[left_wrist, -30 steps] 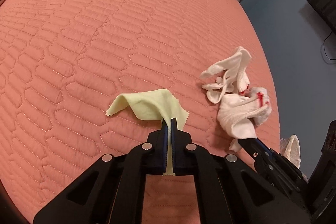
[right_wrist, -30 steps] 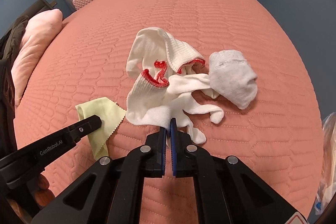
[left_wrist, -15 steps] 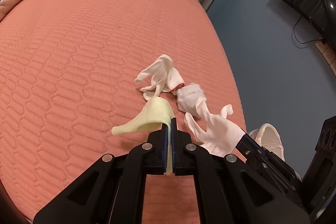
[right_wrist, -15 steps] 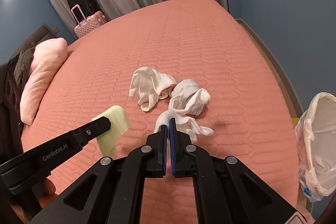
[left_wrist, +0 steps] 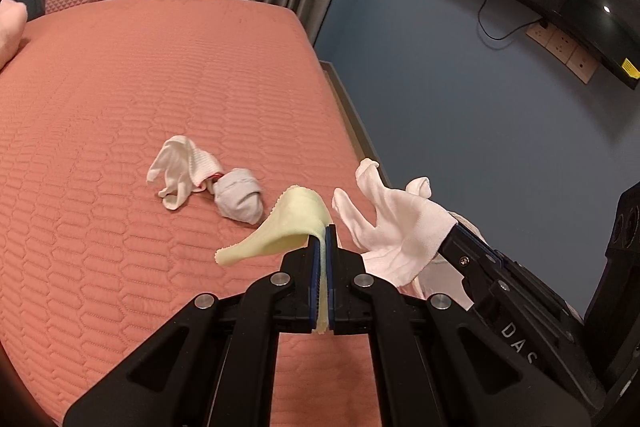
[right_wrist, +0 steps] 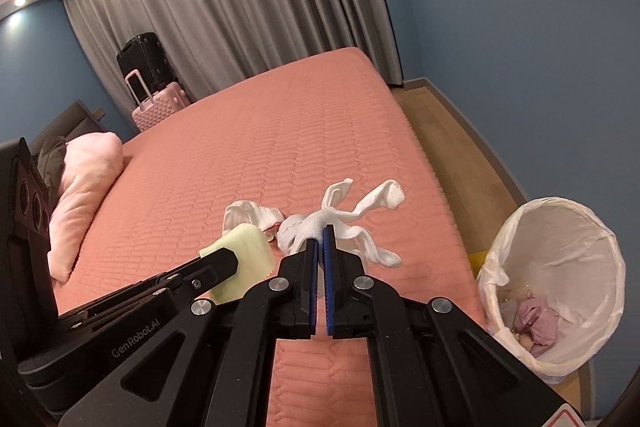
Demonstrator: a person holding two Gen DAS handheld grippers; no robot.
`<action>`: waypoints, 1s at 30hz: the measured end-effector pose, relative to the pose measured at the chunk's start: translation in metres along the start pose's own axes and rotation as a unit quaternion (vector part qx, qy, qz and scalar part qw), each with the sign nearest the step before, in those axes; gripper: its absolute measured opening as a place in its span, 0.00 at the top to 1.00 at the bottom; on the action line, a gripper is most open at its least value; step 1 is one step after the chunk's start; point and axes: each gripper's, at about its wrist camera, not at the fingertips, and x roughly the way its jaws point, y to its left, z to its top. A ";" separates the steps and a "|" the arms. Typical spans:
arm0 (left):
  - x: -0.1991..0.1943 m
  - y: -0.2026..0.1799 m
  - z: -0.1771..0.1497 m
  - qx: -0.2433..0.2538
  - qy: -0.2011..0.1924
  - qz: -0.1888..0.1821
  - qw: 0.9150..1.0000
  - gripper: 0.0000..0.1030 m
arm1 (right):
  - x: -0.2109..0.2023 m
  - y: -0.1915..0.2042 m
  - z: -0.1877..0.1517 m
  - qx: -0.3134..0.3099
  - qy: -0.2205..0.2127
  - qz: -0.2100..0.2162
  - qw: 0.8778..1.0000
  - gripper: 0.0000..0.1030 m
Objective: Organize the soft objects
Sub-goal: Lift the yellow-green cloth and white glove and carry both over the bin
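My left gripper [left_wrist: 322,233] is shut on a pale yellow cloth [left_wrist: 280,231], held in the air above the salmon bed [left_wrist: 120,107]. To its right, my right gripper [right_wrist: 321,235] is shut on a white glove [right_wrist: 340,215], which hangs with its fingers splayed; the same white glove [left_wrist: 396,219] shows in the left wrist view. On the bed lie a white glove with a red cuff [left_wrist: 180,171] and a grey sock [left_wrist: 240,195], touching each other. The yellow cloth [right_wrist: 248,259] sits beside the left gripper's tip in the right wrist view.
A bin lined with a white bag [right_wrist: 560,267] stands on the wooden floor to the right of the bed, with some pink waste inside. A pink pillow [right_wrist: 84,195] lies at the bed's left. A pink suitcase [right_wrist: 156,99] and a black one stand by the grey curtains.
Both grippers have risen off the bed with their loads and tilted up. The white glove came free of the pile; the red-cuffed glove and grey sock stayed on the bed.
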 end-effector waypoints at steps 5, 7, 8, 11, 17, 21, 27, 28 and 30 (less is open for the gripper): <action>0.001 -0.037 -0.001 0.036 0.000 -0.014 0.999 0.98 | -0.029 -0.035 0.002 0.021 -0.023 -0.015 0.999 0.98; 0.003 -0.051 -0.002 0.050 0.001 -0.019 0.999 0.98 | -0.040 -0.049 0.003 0.032 -0.031 -0.020 0.999 0.98; 0.003 -0.058 -0.003 0.055 0.001 -0.021 0.998 0.98 | -0.044 -0.053 0.003 0.036 -0.034 -0.023 0.999 0.98; 0.006 -0.082 -0.006 0.074 0.004 -0.029 0.997 0.98 | -0.058 -0.074 0.003 0.045 -0.043 -0.032 0.998 0.98; 0.016 -0.122 -0.011 0.110 0.017 -0.047 0.993 0.97 | -0.079 -0.107 0.000 0.066 -0.056 -0.054 0.995 0.98; 0.025 -0.148 -0.015 0.133 0.029 -0.059 0.989 0.97 | -0.090 -0.134 -0.004 0.083 -0.059 -0.067 0.993 0.98; 0.045 -0.176 -0.021 0.156 0.052 -0.081 0.983 0.97 | -0.094 -0.165 -0.005 0.097 -0.054 -0.091 0.990 0.98; 0.049 -0.179 -0.021 0.157 0.056 -0.085 0.982 0.97 | -0.093 -0.169 -0.005 0.100 -0.053 -0.094 0.989 0.98; 0.056 -0.185 -0.021 0.159 0.062 -0.090 0.981 0.97 | -0.093 -0.180 -0.006 0.107 -0.049 -0.098 0.988 0.97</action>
